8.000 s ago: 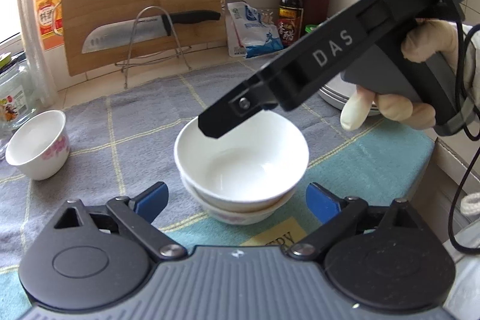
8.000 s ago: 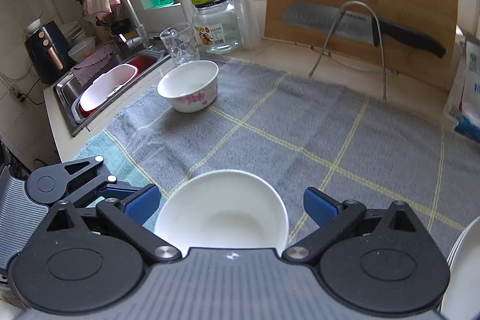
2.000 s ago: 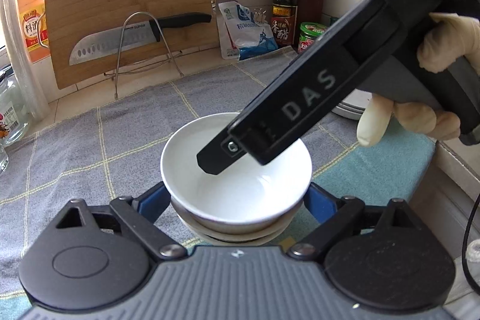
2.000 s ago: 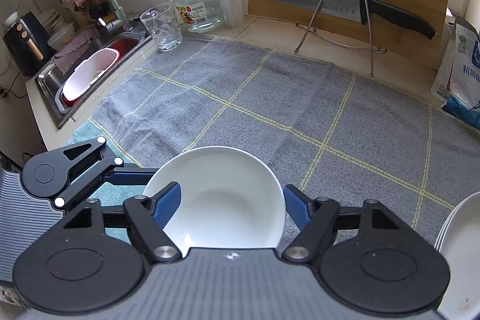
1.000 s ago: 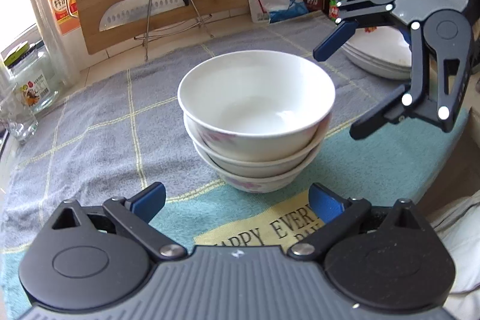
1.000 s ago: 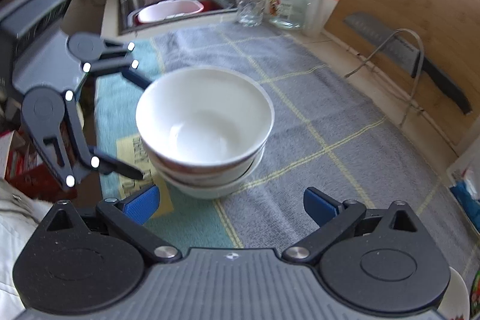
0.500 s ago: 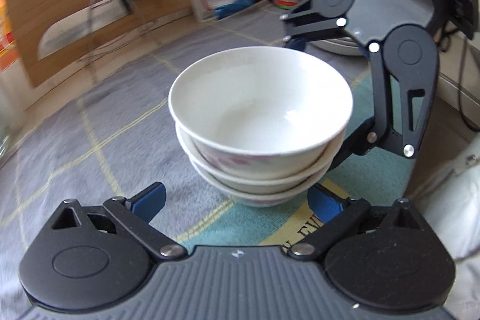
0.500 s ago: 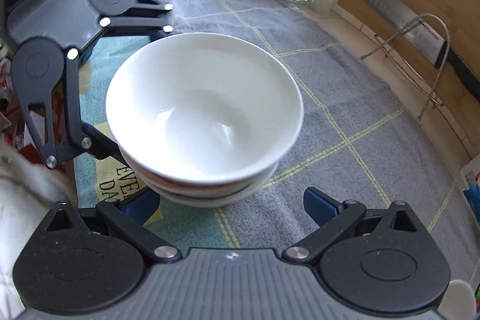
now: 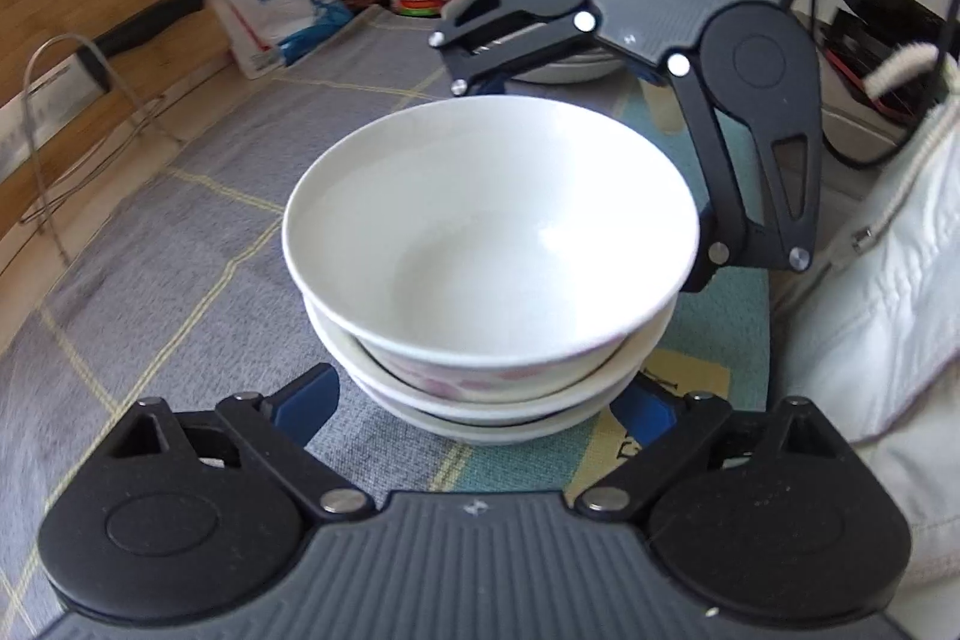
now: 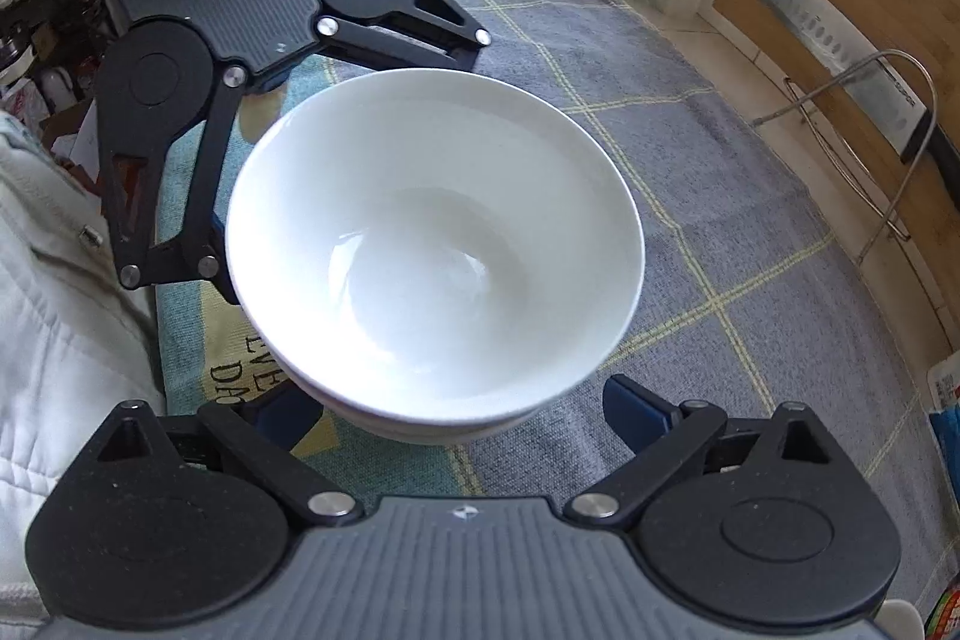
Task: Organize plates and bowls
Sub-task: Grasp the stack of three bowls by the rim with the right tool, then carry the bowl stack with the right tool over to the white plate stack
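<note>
- The left tongs (image 9: 474, 400) sit low on each side of the bowl stack (image 9: 489, 280). They have just been closing in, but I cannot tell if the blue pads touch the bowls yet.
- The right tongs (image 10: 462, 406) come at the stack from the other side. They are wide open and just narrowing, maybe to help carry it.
- The three nested bowls rest on the checked towel (image 9: 180, 232) on the surface.
- Past the stack, by the far tongs, white plates (image 9: 564, 70) wait.
</note>
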A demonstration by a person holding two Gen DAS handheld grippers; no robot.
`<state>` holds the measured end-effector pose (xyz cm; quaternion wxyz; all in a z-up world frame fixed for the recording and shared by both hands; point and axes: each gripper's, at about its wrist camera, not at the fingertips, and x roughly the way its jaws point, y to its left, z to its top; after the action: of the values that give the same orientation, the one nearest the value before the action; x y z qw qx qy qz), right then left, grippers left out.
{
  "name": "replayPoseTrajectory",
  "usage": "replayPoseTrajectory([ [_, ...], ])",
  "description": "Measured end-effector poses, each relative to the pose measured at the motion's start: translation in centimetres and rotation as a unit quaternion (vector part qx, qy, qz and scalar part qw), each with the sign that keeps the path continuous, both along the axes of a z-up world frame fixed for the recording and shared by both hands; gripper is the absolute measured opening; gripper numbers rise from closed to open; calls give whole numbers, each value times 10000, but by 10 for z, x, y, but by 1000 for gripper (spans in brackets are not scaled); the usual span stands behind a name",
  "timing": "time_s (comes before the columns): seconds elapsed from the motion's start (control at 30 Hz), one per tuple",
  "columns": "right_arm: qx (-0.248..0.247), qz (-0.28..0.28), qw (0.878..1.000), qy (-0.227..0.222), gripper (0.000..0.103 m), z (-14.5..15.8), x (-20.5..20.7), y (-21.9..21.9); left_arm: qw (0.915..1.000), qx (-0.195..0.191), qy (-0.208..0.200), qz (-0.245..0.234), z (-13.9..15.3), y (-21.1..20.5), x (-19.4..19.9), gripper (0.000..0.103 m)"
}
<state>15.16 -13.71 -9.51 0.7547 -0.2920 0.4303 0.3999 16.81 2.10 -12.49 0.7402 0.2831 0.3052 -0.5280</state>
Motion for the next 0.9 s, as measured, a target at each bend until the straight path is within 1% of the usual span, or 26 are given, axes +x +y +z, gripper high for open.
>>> replayPoseTrajectory([
  [0.1,2,115,9999,42,98,1,1,2,9999,26,9,-150,-1,2,3,93],
  [0.3,51,254,9995,163,92,1,4,6,9996,30,39,-294,-1,4,6,91],
  [0.47,85,231,9994,235,91,1,5,5,9991,32,56,-409,-1,4,7,90],
  [0.6,81,234,9994,240,91,1,6,5,9986,47,41,-529,0,5,6,87],
  [0.9,96,204,9993,284,92,0,7,5,9981,106,142,-594,1,3,11,86],
])
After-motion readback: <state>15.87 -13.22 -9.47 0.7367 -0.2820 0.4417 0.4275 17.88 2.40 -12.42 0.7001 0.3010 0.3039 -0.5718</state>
